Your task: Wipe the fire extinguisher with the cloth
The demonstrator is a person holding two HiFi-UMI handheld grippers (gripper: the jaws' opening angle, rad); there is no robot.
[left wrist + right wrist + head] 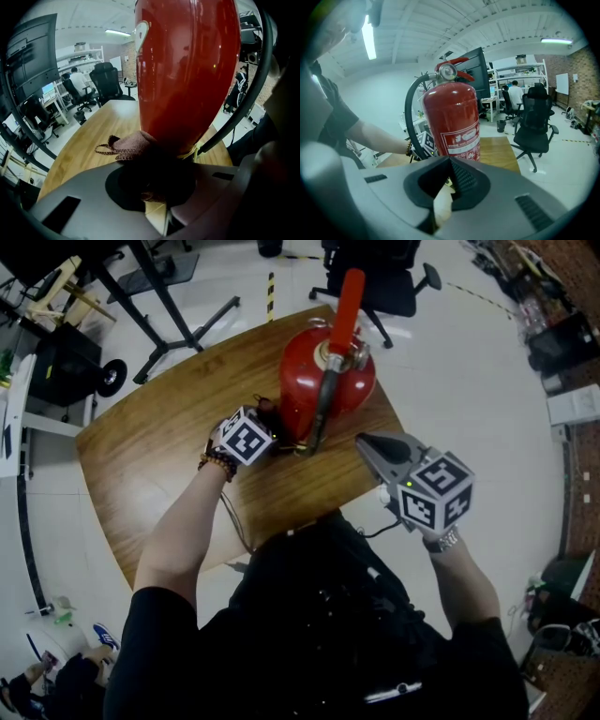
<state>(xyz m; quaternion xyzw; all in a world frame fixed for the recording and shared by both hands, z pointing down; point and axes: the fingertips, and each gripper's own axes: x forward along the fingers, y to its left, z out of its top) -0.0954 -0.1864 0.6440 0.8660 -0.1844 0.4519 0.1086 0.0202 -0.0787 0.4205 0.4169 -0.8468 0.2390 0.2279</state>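
The wooden table (pixel 141 474) is the biggest thing here, and the red fire extinguisher (pixel 323 381) stands upright on it, toward its far side from the person. Past the extinguisher, off the table on the pale floor, sits a black office chair (pixel 389 282). The extinguisher's body is round and glossy. It has a red lever on top, a small gauge at the neck, and a white-printed label on the side that faces the right gripper's camera. A black hose (pixel 322 413) runs from the extinguisher's head down its near side to the base.

The right gripper (pixel 367 442) hangs to the right of the extinguisher and a little nearer the person. It is clear of the extinguisher and pointed toward it. Its jaws are pressed together and nothing is gripped in them.

The left gripper (pixel 278 432) is low against the extinguisher's left flank, angled downward near the base. Its jaws are clamped on a brownish knitted cloth (pixel 131 146). The cloth bunches out of the jaws and lies up against the lower red wall of the extinguisher, just above the table. A short looped cord trails from the cloth on the side away from the extinguisher.

A beaded bracelet (pixel 217 463) circles the left wrist, on the side of that gripper away from the extinguisher.
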